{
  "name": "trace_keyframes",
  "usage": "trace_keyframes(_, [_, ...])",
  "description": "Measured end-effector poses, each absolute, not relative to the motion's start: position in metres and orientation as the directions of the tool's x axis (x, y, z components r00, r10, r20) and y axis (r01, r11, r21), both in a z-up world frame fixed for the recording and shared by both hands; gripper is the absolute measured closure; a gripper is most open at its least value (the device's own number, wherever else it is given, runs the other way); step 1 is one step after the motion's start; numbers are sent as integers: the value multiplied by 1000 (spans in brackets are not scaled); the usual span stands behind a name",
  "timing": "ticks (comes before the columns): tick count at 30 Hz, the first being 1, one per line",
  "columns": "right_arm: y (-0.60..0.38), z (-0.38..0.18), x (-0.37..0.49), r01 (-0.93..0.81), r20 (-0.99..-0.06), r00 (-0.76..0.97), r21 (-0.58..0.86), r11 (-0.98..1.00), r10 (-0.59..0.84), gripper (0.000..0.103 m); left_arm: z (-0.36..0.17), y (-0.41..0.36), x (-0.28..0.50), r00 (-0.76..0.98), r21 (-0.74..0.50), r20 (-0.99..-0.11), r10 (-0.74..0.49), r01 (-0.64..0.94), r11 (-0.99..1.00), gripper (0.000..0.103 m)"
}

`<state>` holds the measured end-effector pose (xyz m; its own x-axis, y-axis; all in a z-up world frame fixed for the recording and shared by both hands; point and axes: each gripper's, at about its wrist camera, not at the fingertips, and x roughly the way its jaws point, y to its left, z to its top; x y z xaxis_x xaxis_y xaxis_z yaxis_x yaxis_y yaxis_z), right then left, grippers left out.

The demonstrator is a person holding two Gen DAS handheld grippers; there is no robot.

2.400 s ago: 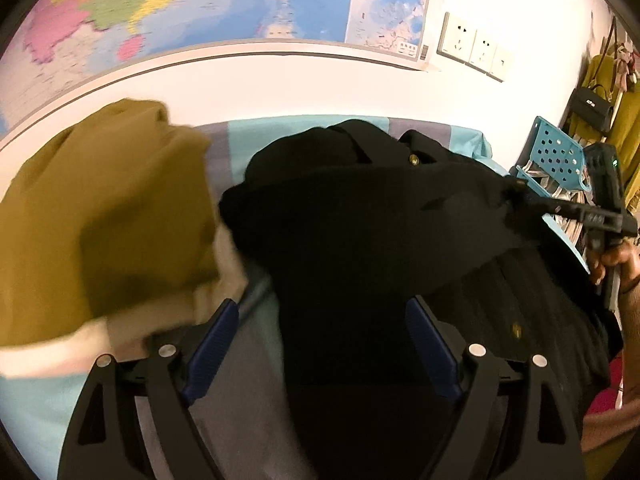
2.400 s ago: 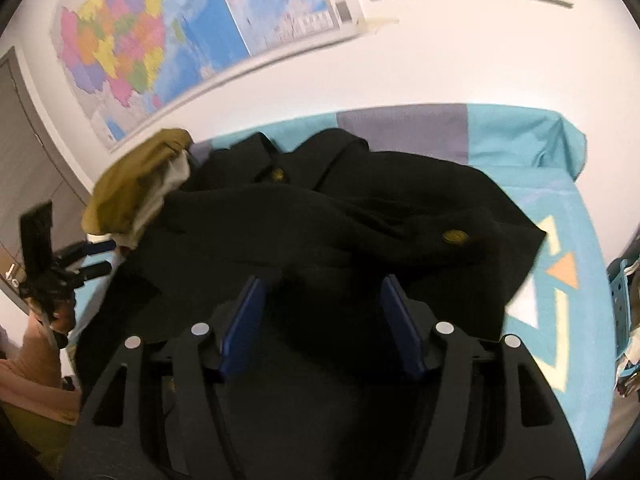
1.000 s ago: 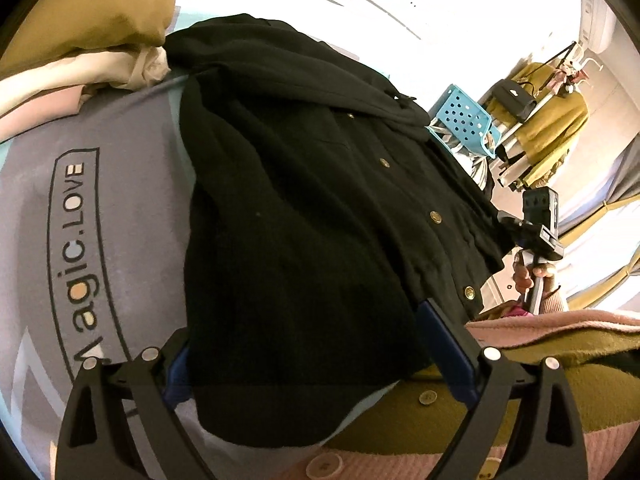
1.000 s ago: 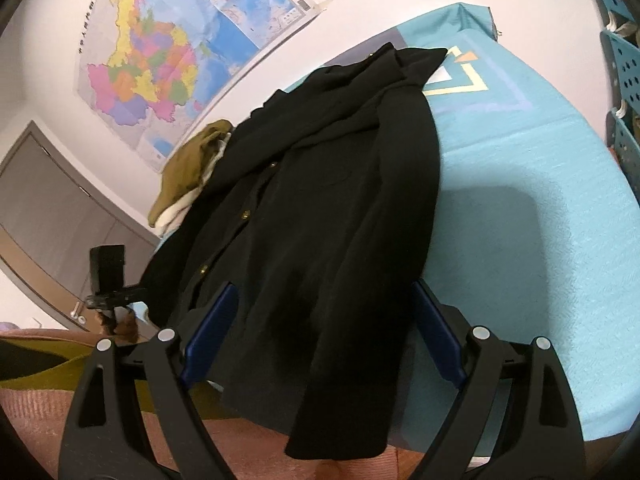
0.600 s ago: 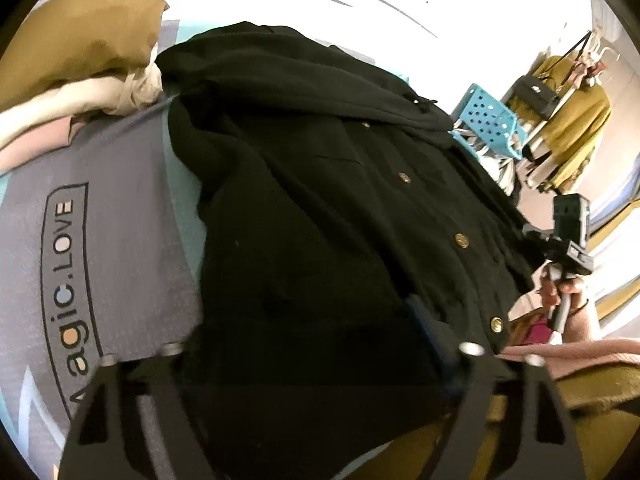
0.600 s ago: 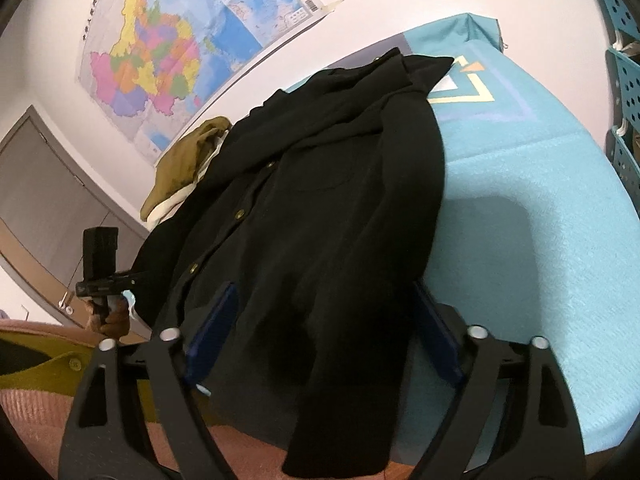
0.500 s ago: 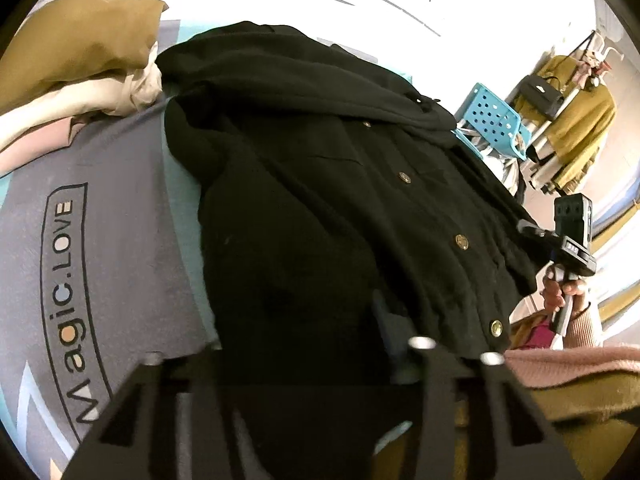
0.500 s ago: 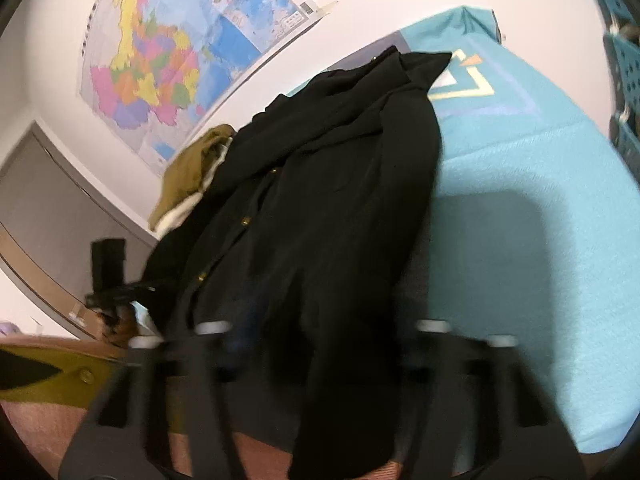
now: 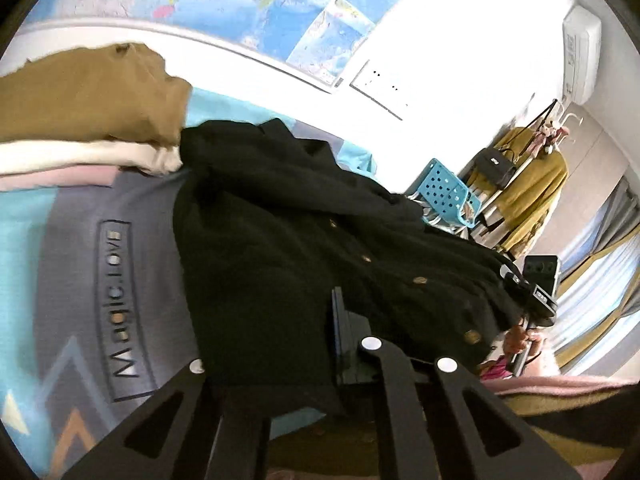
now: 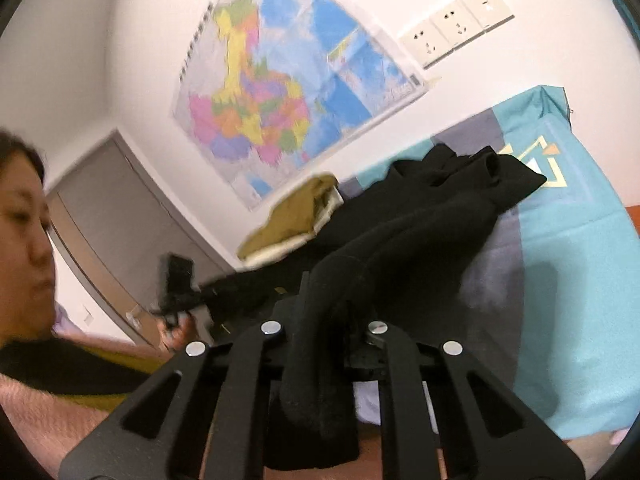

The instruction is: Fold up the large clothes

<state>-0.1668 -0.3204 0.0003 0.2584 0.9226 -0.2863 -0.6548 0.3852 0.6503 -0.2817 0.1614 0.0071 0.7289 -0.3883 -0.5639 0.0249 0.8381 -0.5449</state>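
Item one, the tabletop (image 9: 60, 264), covered in a teal and grey printed mat reading "Magic.LOVE", set against a white wall that carries a coloured map (image 10: 280, 92) and a row of sockets (image 10: 456, 24). Item two, the black coat (image 9: 288, 240), large, gold-buttoned, lying lengthwise over the mat with its collar end towards the wall and its near hem hanging off the front edge; I judge it not yet folded across, so the task stands at an early stage, with the bottom-to-top fold and the final tidying left to do. Item three, a stack of folded garments (image 9: 88, 120), mustard on top, cream and pink beneath, touching the coat's far shoulder; these I take as finished pieces. Item four, my left gripper (image 9: 334, 344), jaws pressed together and pinching the coat's hem at one corner. Item five, my right gripper (image 10: 320, 324), jaws closing with a thick bunch of the same black hem between them, the cloth draping down over its frame. Both corners look secured for lifting.
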Motion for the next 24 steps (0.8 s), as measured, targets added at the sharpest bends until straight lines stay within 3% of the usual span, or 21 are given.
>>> trace_keyframes(6, [-320,-69,-153,-507,-433,192,725,466,881,75,-42,158,-270,617,-559,-658,-432,-16,829,97])
trace_keyframes(8, [-325,-84,-154,-466,-433,183,752,466,883,73,-57,159,-268,598,-574,-667,-445,-33,818,95])
trace_keyframes(10, [-331,-92,-158,-449,-435,181,762,467,882,60,-62,163,-268,595,-581,-668,-446,-42,813,88])
trace_keyframes(11, [-333,-94,-159,-446,-420,172,773,451,891,57,-64,165,-268,593,-579,-673,-442,-51,814,75])
trace_keyframes(12, [-334,-94,-161,-447,-401,158,786,427,902,48,-64,164,-268,585,-565,-688,-429,-62,823,56])
trace_keyframes(14, [-332,-94,-166,-462,-394,138,786,411,909,42,-66,160,-267,571,-539,-711,-410,-68,840,40])
trace_keyframes(18, [-319,-92,-169,-491,-426,114,761,424,897,41,-70,149,-260,559,-529,-715,-420,-39,848,43])
trace_keyframes(19, [-316,-93,-169,-494,-434,106,758,426,895,44,-70,148,-258,558,-532,-713,-425,-35,846,48])
trace_keyframes(20, [-314,-93,-170,-499,-429,96,760,416,898,47,-71,147,-256,556,-543,-708,-436,-33,839,64])
trace_keyframes(22, [-314,-93,-172,-503,-422,87,763,405,902,69,-72,146,-252,553,-552,-707,-441,-42,833,78])
trace_keyframes(24, [-317,-91,-174,-505,-434,106,751,425,894,81,-70,142,-250,557,-564,-697,-451,-37,825,91])
